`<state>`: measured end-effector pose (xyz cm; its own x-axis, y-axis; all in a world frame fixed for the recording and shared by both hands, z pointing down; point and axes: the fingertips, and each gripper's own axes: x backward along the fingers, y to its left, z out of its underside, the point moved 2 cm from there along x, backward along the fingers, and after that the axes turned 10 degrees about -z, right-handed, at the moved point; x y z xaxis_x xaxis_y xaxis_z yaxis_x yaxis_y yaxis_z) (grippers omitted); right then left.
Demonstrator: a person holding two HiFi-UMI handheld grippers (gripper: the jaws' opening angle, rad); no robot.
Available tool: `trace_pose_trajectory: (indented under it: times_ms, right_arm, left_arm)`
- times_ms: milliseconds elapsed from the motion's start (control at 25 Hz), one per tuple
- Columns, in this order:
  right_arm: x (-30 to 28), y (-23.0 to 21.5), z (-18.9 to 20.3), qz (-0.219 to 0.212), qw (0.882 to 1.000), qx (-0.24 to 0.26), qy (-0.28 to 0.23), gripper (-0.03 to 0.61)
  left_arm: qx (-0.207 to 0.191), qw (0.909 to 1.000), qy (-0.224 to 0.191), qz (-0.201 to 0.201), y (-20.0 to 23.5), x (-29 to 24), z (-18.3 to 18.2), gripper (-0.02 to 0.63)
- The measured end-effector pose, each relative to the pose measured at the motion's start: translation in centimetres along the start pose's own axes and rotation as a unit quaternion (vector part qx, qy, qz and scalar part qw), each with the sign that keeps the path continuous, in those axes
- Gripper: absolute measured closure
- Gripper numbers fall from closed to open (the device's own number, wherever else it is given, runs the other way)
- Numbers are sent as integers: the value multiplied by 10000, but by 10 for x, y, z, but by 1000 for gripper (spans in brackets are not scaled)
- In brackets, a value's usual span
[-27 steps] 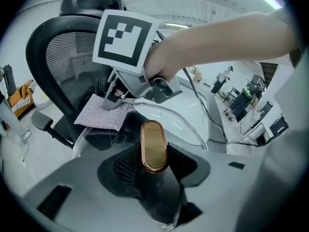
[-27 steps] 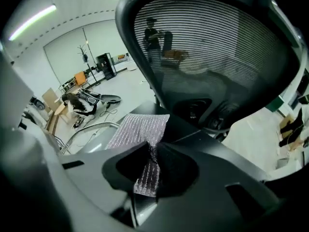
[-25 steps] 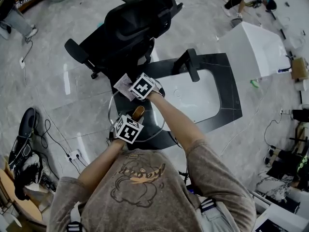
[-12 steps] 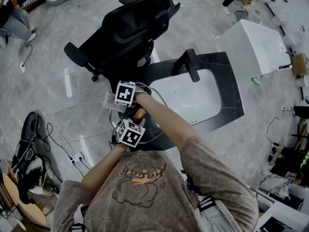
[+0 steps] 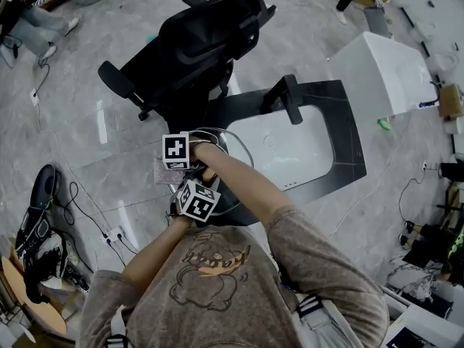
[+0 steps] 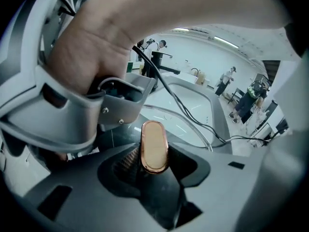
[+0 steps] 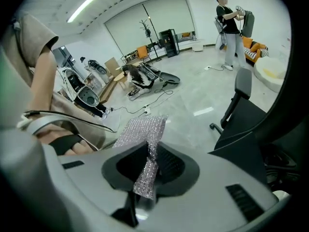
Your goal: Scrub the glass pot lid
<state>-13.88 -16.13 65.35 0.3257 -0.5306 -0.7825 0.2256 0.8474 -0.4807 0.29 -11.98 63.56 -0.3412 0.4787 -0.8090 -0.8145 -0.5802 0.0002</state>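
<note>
left gripper [image 6: 154,164], lower centre of the head view: jaws closed on the copper-coloured knob [image 6: 154,141] of the glass pot lid [image 5: 243,152]. the lid hangs off that one hold, in mid-frame, over the near left corner of the black counter [image 5: 348,133], just left of the white sink [image 5: 290,147]. its clear rim arcs behind the knob in the left gripper view.

right gripper [image 7: 147,170], just above the left one in the head view: jaws pinched on a thin fold of silvery scouring cloth [image 7: 142,132], and the rest fans out past the tips. the cloth shows at the lid's left edge. contact with the glass cannot be told.

risks, as judged:
- the knob is smooth and rounded, so a hard scrub could turn the lid in the jaws or slide it out.
- part of the lid looks to be over bare floor [image 5: 109,143], not the counter, and a drop there likely breaks the glass.
- the cloth is held by a narrow pinch only, and drag on the glass may pull it free.
- the right gripper's cable runs near the rim and could snag.

writing: no brand or label readable. only black-and-white square markers on the gripper cubes, and a shirt print without legible text.
</note>
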Motion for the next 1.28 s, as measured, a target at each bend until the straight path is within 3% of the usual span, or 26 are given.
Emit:
trace_pose_trajectory:
  times_ms: [240,480,680,800,960,1120,1200,1280]
  right_arm:
    - [-9,11,-3,-345,9994,-39,25,500]
    - [-10,11,-2,-308,9995,5,-85,494]
    - [3,0,5,46,9981,-304,-542,489]
    - [23,-17,14,647,9918,-610,-921,491]
    - [67,-35,41,1515,9655,-1303,-1668,492]
    - [110,-37,94,2459,9315,-1857,-1933,492]
    - [130,-31,127,2926,9067,-2262,-2027,492]
    - [151,-14,154,3329,8740,-2620,-2380,495]
  left_arm:
    - [37,10000,12,37,0,-2,0,426]
    - [50,10000,12,44,1,-3,0,426]
    - [71,10000,8,61,1,-3,0,426]
    - [167,9997,31,200,1,-5,2,426]
    - [187,9989,-1,434,0,-2,0,417]
    - [44,9984,-336,446,6,12,-17,414]
    - [63,9976,-499,471,10,25,-26,414]
    - [155,9963,-727,441,16,40,-36,414]
